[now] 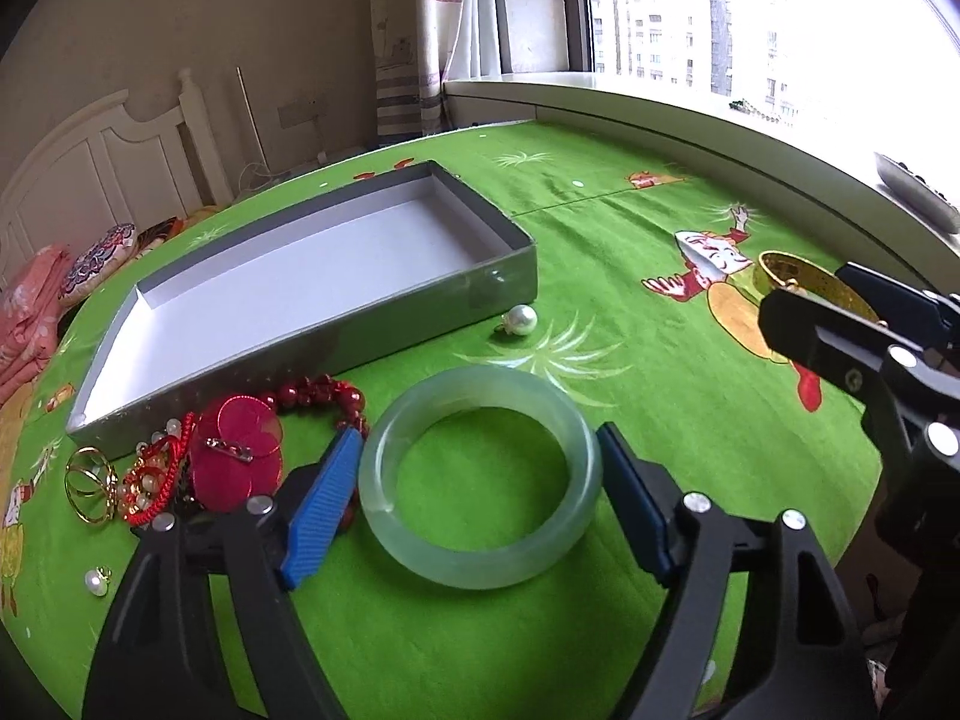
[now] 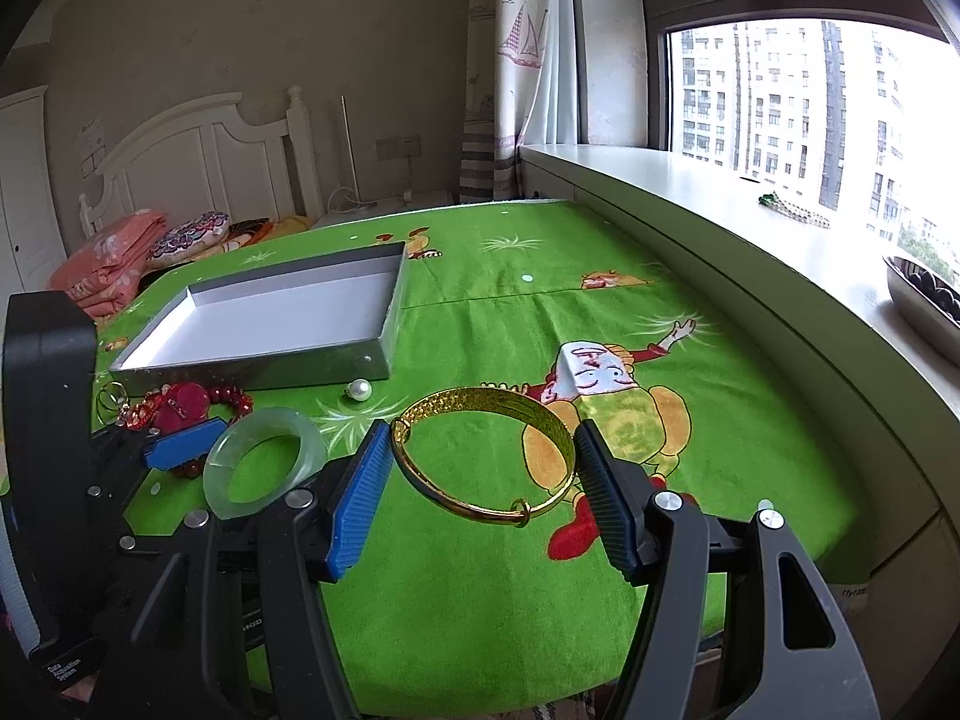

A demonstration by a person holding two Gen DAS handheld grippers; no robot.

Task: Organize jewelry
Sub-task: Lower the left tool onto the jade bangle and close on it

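Your left gripper (image 1: 480, 492) straddled the pale green jade bangle (image 1: 480, 480), which lay flat on the green printed cloth (image 1: 630, 450), hole up. The blue pads (image 1: 321, 507) sat on either side of the ring, at or just off its outer wall; I couldn't tell whether they were squeezing yet. The span was about the bangle's full width, so fairly wide.

Your right gripper (image 2: 480, 495) did the same around the gold bangle (image 2: 483, 456), also flat on the cloth. Its ribbed pads (image 2: 603, 501) looked right at the rim on both sides, but contact was again unclear.

The key relation: the open grey box (image 1: 312, 294) was ahead and to the left of both claws, with its long axis running diagonally away from you. The left claw was the nearer one; its bangle was close to the box's near wall. The box interior was bare.

Between the left claw and the box lay the red bead bracelet (image 1: 324, 390), a red disc brooch (image 1: 240, 450) and gold rings (image 1: 90, 483), just beside the left pad. A loose pearl (image 1: 520, 320) sat against the box's near corner.

My judgement: a lift toward the box would have had to clear that wall and the red pile.
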